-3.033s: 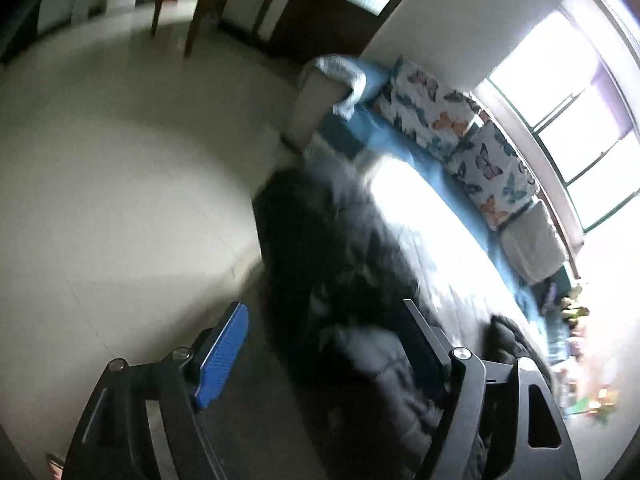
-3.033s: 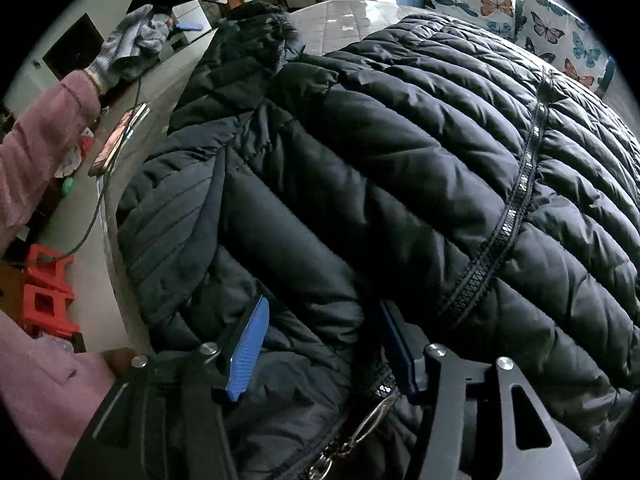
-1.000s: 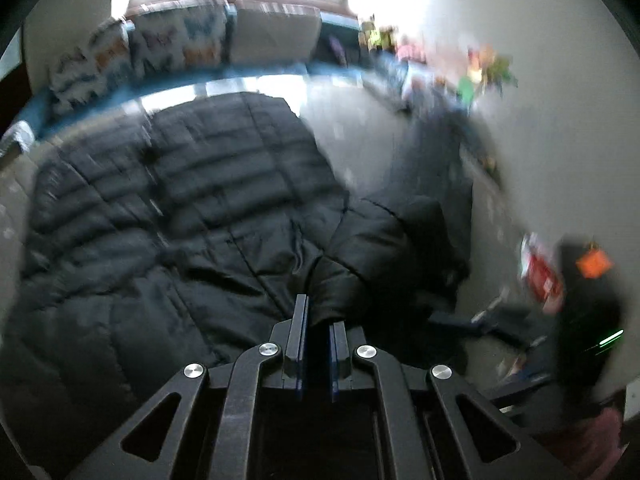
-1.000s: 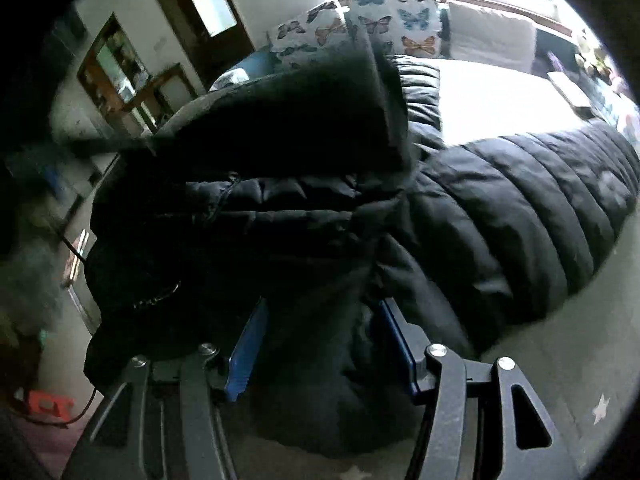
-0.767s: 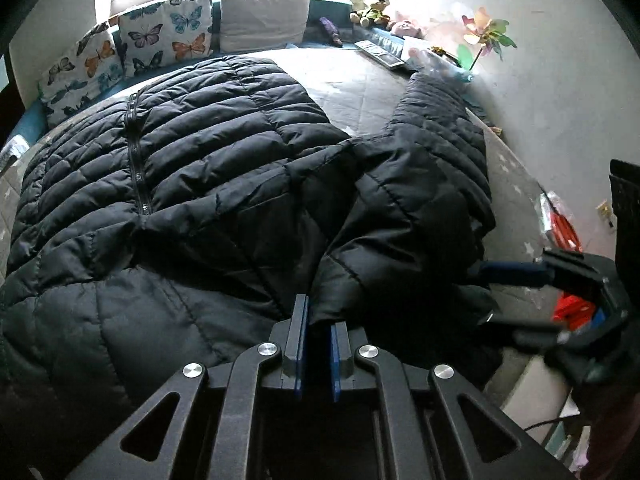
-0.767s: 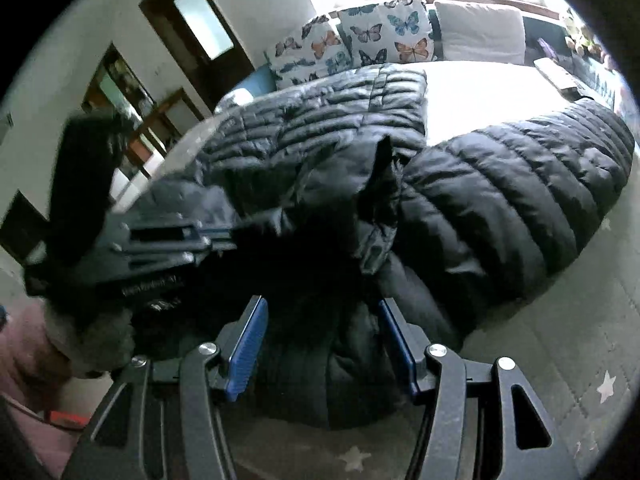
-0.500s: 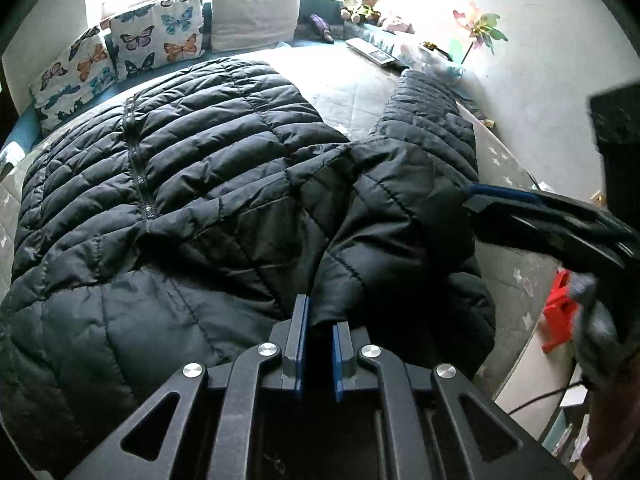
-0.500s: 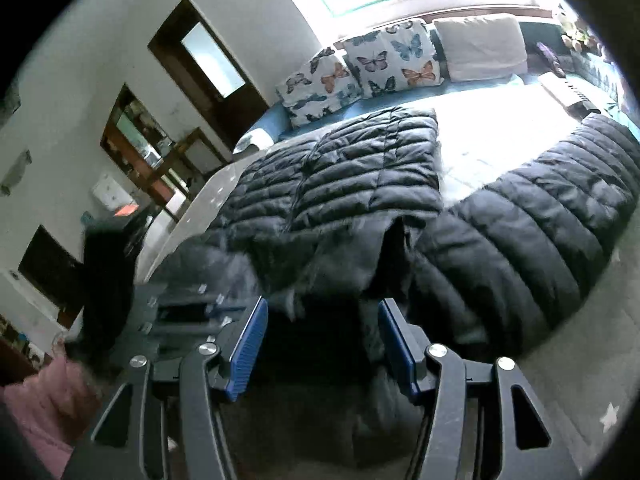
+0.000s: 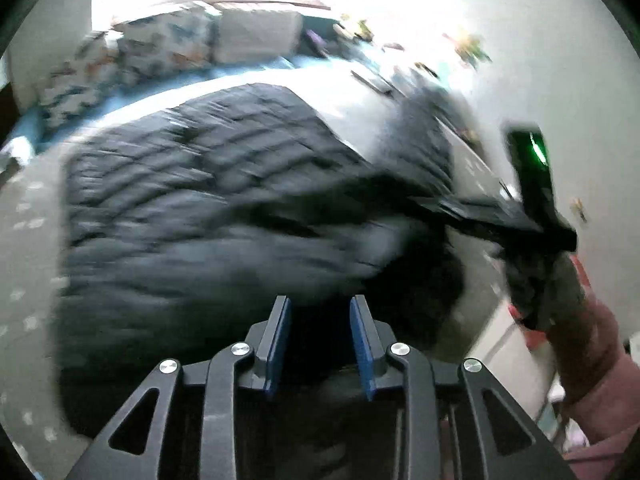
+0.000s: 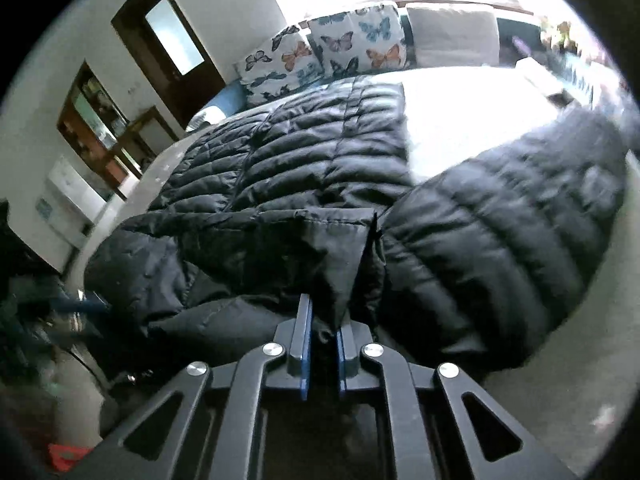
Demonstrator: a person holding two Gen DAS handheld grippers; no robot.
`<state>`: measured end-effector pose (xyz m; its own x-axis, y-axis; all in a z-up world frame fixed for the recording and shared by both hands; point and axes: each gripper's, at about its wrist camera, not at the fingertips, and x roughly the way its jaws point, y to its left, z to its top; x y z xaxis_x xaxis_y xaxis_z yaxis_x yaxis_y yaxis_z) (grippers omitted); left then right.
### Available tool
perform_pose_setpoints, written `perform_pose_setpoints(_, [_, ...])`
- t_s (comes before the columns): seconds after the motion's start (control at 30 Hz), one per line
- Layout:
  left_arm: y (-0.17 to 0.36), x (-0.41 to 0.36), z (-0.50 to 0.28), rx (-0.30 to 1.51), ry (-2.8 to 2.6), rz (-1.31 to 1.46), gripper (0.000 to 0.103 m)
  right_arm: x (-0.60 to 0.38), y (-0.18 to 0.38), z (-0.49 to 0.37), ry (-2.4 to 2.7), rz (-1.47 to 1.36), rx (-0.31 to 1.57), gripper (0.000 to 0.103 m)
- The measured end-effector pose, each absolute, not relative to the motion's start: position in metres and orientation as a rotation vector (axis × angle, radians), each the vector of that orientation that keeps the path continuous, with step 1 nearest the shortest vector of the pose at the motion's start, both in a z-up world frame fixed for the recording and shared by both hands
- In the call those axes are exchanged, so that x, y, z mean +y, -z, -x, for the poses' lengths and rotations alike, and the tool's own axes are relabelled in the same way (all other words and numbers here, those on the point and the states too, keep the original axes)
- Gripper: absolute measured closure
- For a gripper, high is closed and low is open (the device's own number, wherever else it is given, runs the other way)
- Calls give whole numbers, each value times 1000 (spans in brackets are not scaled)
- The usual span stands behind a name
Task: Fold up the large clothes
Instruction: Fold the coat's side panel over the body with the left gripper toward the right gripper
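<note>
A bed (image 10: 460, 120), pale and flat, is being used as the folding surface. Across the middle of both frames a black quilted puffer jacket (image 10: 320, 160) is lying spread, its ribbed panels puffy and slippery-looking. Judging by this, a side fold is being started. A dark flap at lower centre is being pinched by the right gripper (image 10: 322, 344); next it probably needs carrying across the body. The left gripper (image 9: 320, 344) is being held spread, nothing visibly gripped.
</note>
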<state>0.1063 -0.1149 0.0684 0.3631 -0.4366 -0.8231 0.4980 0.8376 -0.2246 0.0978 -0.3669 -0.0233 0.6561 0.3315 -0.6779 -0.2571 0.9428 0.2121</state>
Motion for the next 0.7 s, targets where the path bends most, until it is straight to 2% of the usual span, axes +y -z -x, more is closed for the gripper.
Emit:
perform_pose_setpoints(0.13, [-68, -26, -140, 990, 360, 48, 69, -367, 35, -101, -315, -78, 822, 92])
perform_pose_setpoints(0.3, [-14, 52, -170, 1073, 200, 156, 72, -366, 48, -110, -288, -79, 870, 92])
perform_pose_setpoints(0.47, [26, 47, -152, 1086, 259, 122, 72, -369, 33, -106, -270, -68, 872, 91])
perform_pose_setpoints(0.7, [2, 28, -128, 999, 223, -34, 72, -349, -33, -82, -148, 115, 671, 83])
